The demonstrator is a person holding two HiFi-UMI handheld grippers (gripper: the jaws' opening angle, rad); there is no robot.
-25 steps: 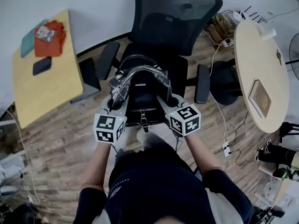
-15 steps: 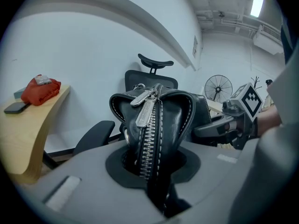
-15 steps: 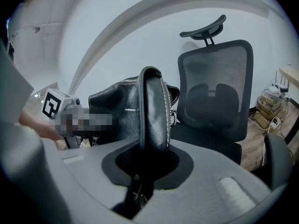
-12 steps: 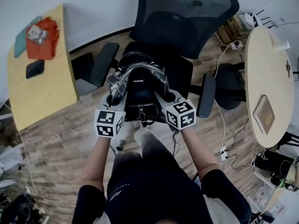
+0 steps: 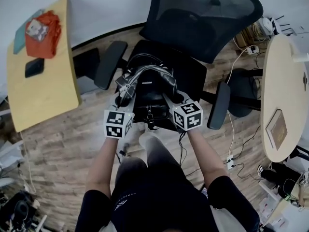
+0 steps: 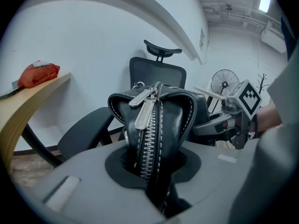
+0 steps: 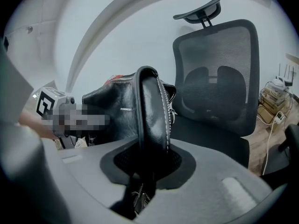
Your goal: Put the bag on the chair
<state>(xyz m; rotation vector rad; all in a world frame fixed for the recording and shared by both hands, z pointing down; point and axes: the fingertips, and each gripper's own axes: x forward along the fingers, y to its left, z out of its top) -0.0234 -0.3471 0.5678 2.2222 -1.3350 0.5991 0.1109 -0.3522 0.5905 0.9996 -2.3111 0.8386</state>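
Note:
A black leather bag (image 5: 147,93) with a silver zipper rests on the front of the black office chair's seat (image 5: 193,74). My left gripper (image 5: 124,99) holds the bag's left end. In the left gripper view the zippered end (image 6: 154,120) stands pinched between the left gripper (image 6: 152,174) jaws. My right gripper (image 5: 175,99) is at the bag's right end. There the black strap (image 7: 152,111) runs down between the right gripper (image 7: 145,174) jaws, which are opening while the strap still touches the pads.
The chair's armrests (image 5: 110,64) (image 5: 219,105) flank the bag, and its mesh back (image 5: 207,18) rises behind. A yellow table (image 5: 43,95) on the left carries a red cloth (image 5: 43,33) and a phone (image 5: 35,67). At the right, a round table (image 5: 285,81) holds a book (image 5: 276,128); cables (image 5: 231,129) lie on the floor.
Both grippers and the bag have edged slightly forward over the seat, and the head view has shifted with them. The grip on both ends looks unchanged.

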